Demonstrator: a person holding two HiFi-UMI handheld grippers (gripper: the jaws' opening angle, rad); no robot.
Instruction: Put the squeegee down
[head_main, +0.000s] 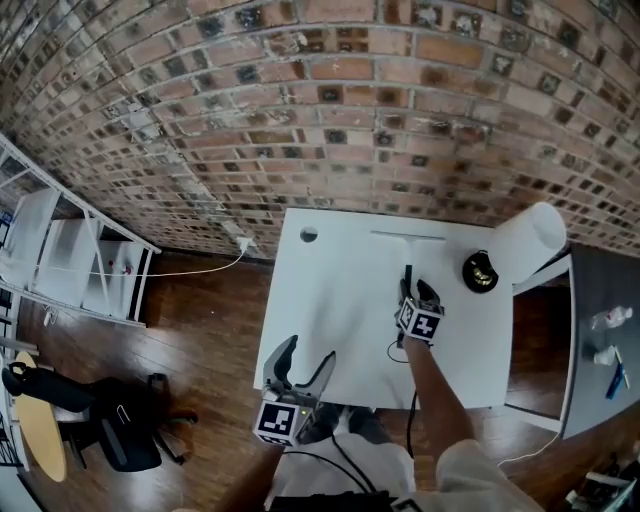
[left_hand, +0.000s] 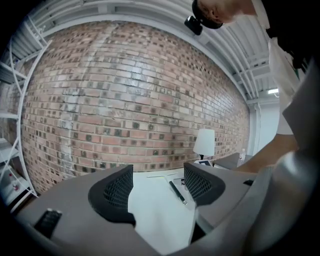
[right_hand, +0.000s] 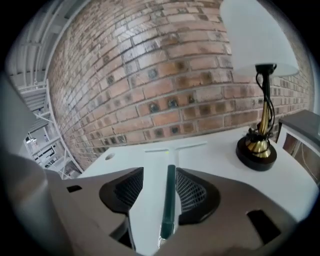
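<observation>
On the white table (head_main: 330, 310) the squeegee (right_hand: 170, 200) lies flat, its handle loose between the part-open jaws of the right gripper (right_hand: 159, 182), so the setting-down looks done; next, draw straight back without nudging it, the left gripper (left_hand: 157, 187) idle, open and empty

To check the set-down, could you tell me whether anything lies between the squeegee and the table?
Nothing visible does; the squeegee appears to lie on bare table, the lamp off to one side.

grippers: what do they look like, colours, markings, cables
The left gripper and right gripper have grey bodies, black mesh-textured pads and a white cube with black square markers. Black cables run back from them. The right arm wears a short light sleeve.
</observation>
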